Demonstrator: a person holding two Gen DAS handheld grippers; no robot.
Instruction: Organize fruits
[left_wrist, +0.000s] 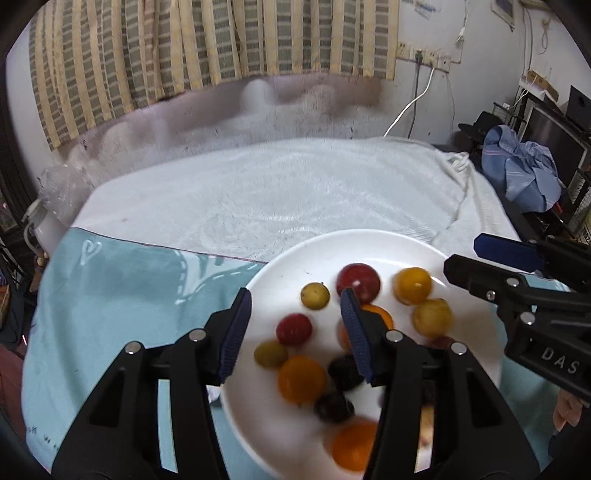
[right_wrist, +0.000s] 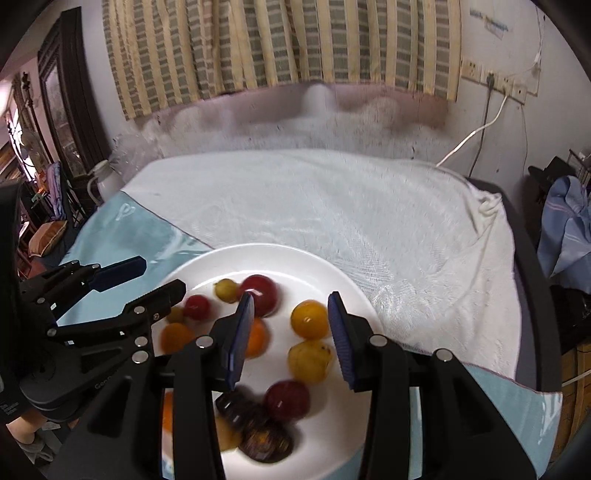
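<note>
A round, smooth white plate (left_wrist: 280, 273) lies on a bed spread with a nubbly white towel (left_wrist: 295, 192) and a soft pale-blue cloth (left_wrist: 122, 280). On it sit small round fruits (left_wrist: 301, 378): glossy red, yellow, orange and dark purple. The left tongs (left_wrist: 295, 310) and the right tongs (right_wrist: 291, 314), black with ribbed blue pads (right_wrist: 341, 339), both hang parted and empty above the fruits.

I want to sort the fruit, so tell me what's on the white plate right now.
The white plate holds loose small round fruits: red, yellow, orange and dark purple. The left gripper and right gripper hang over it, hiding some near-edge fruit.
</note>
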